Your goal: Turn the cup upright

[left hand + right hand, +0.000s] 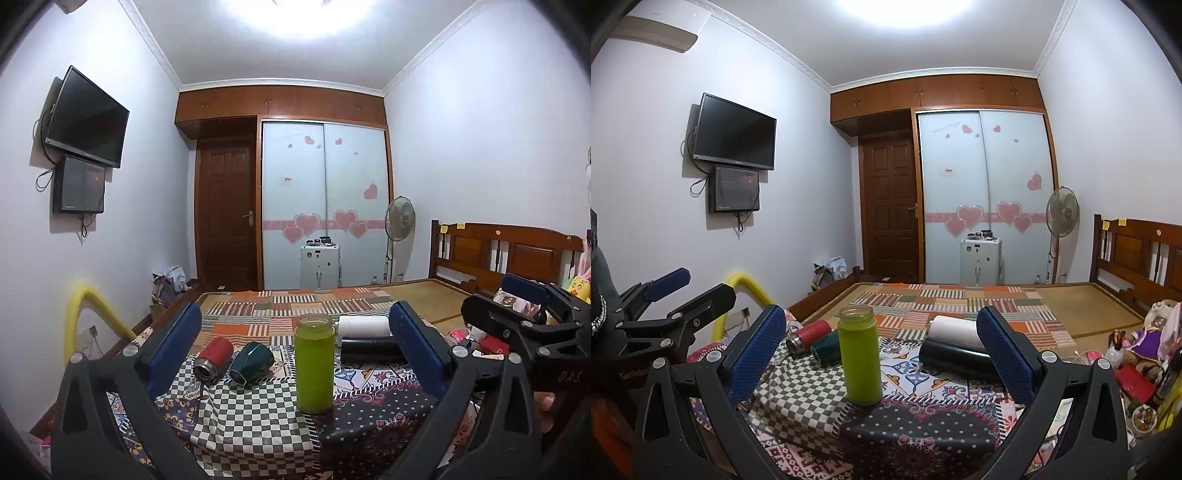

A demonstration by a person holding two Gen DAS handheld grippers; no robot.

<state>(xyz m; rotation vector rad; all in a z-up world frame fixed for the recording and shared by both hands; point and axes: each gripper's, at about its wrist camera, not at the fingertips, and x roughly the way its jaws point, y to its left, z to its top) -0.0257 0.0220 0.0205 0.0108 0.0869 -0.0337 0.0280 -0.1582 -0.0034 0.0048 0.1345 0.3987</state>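
Already upright: tall lime-green plastic cup [314, 363], open mouth up, standing on the patchwork-cloth-covered table [258, 424], centred ahead of the left tool [295, 350] and between its blue-padded fingers but not touched by them. From the right tool [881, 354] the green cup [859, 356] sits slightly left of centre, also untouched.

Remaining cups lie on their sides: red metal cup [214, 358] and dark green faceted cup [251, 362], just beside each other ahead-left of the left tool; glossy black cylindrical cup [371, 349] with a white cylindrical cup [364, 325] just behind it, ahead-right, near the right tool's right finger.

Judgement: one cup appears done; this looks like a pause between flips. Next move likely calls for picking a lying cup, closing across its body, then rotating it mouth-up.

Both tools are spread wide and hold nothing. Both are level, pointing forward across the table, side by side; the right tool [524, 310] shows at the right edge of the left view.
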